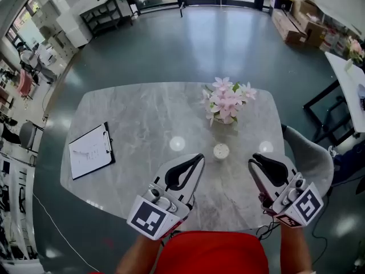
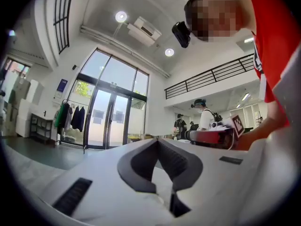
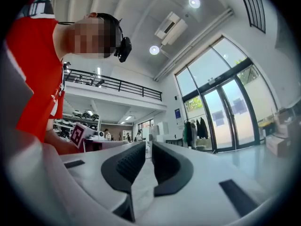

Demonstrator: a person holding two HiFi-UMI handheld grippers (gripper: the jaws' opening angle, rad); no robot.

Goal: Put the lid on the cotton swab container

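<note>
Both grippers hang low over the table (image 1: 142,119), tips raised. The left gripper (image 1: 198,159) has its jaws pressed together, empty. The right gripper (image 1: 255,160) shows a narrow gap, nothing in it. The cotton swab container (image 1: 221,150) stands between their tips, just ahead, flowers (image 1: 227,100) beyond it
</note>
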